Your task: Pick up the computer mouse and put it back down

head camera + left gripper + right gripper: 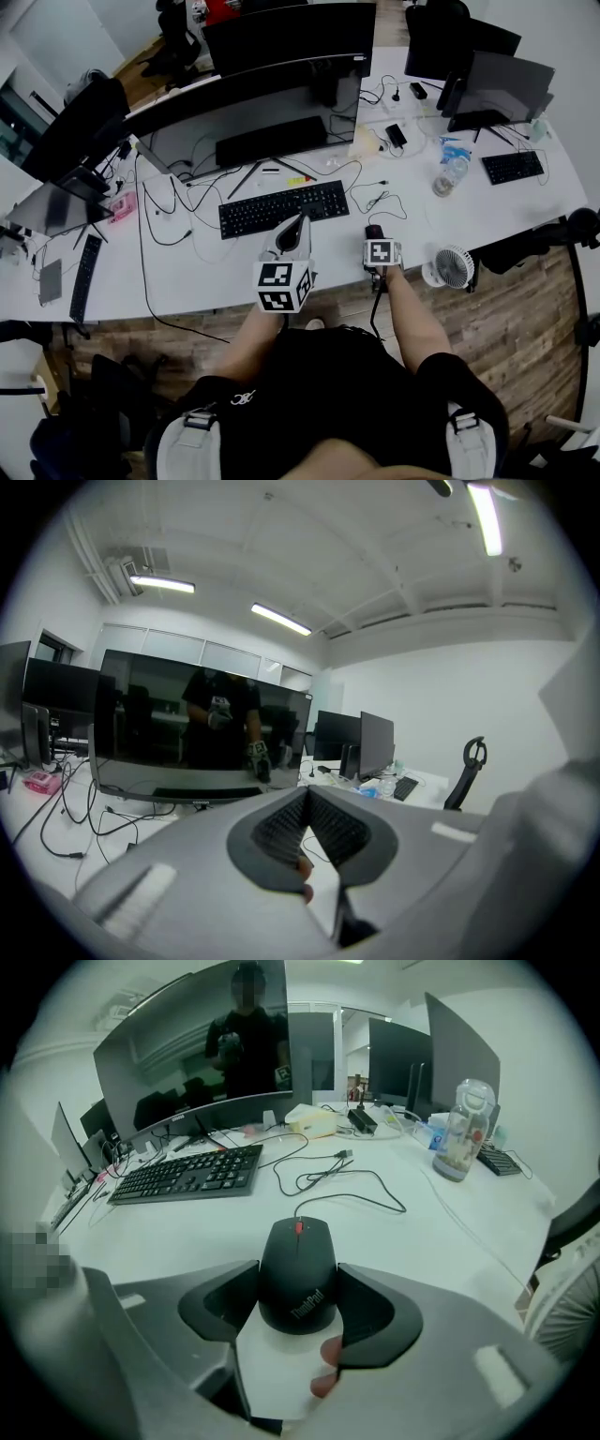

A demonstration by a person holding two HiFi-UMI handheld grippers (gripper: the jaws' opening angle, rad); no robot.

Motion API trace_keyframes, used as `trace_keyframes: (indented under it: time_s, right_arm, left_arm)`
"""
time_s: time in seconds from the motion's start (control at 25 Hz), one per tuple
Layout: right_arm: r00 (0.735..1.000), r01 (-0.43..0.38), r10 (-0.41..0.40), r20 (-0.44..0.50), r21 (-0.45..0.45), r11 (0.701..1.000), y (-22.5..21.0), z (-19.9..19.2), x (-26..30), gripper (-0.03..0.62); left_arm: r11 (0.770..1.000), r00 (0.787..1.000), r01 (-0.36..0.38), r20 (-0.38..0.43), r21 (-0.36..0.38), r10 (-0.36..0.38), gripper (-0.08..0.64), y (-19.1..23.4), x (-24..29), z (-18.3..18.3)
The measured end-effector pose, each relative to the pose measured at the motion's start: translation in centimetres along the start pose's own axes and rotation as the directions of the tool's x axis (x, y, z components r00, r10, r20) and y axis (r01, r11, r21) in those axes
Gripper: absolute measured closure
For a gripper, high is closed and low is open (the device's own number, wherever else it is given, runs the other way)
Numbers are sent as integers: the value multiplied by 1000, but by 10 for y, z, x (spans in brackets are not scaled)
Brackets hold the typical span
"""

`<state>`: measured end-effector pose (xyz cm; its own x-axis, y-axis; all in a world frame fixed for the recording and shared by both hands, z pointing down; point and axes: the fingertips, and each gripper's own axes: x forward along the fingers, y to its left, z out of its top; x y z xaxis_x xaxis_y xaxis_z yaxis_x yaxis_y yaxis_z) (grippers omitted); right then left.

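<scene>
A black computer mouse (298, 1274) with a red scroll wheel rests on the white desk (441, 1241), its cable running away toward the monitor. My right gripper (297, 1286) points steeply down and straddles it, with both pads against the mouse's sides. In the head view the mouse (374, 231) shows just beyond the right gripper (377, 242), right of the keyboard. My left gripper (297, 225) hovers over the desk's front edge near the keyboard, jaws together with nothing between them. Seen from the left gripper (306, 797), the tips meet in a narrow V.
A black keyboard (283, 208) lies left of the mouse, in front of a wide curved monitor (253, 112). A water bottle (450, 174) and a small white fan (453, 266) stand to the right. Loose cables (380, 201) cross the desk behind the mouse.
</scene>
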<state>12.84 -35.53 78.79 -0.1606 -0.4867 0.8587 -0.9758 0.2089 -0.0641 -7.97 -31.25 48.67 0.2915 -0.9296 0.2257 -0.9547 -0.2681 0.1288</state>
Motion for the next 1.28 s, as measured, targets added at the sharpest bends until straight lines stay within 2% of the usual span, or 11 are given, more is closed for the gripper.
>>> trace_keyframes:
  time_s: [0.12, 0.28, 0.4, 0.52, 0.64, 0.92, 1.28]
  right_arm:
    - [996, -19, 19, 90, -10, 1000, 5, 16, -8, 333]
    - [987, -20, 19, 159, 3, 1000, 4, 29, -26, 334]
    - [967, 19, -15, 253, -13, 1000, -1, 49, -48, 334]
    - [955, 21, -20, 297, -1, 1000, -1, 57, -69, 334]
    - [922, 23, -19, 387, -7, 1000, 0, 73, -95, 334]
    - [817, 20, -10, 577, -11, 1000, 5, 112, -170, 334]
    - [614, 42, -11, 790, -18, 999, 10, 153, -275, 334]
  left_arm:
    - [1000, 1000, 6, 2, -3, -6, 506, 0, 0, -1]
    - [1000, 1000, 24, 5, -6, -24, 506, -5, 1, -1]
    - [999, 999, 42, 9, -7, -42, 506, -10, 1, -1]
    - [998, 998, 57, 12, -8, -57, 506, -15, 2, -1]
    - [997, 997, 72, 19, -8, -71, 506, -20, 3, 0]
    - [995, 995, 98, 30, -14, -98, 506, -27, 6, 3]
    - [990, 989, 140, 44, -6, -140, 506, -41, 10, 7]
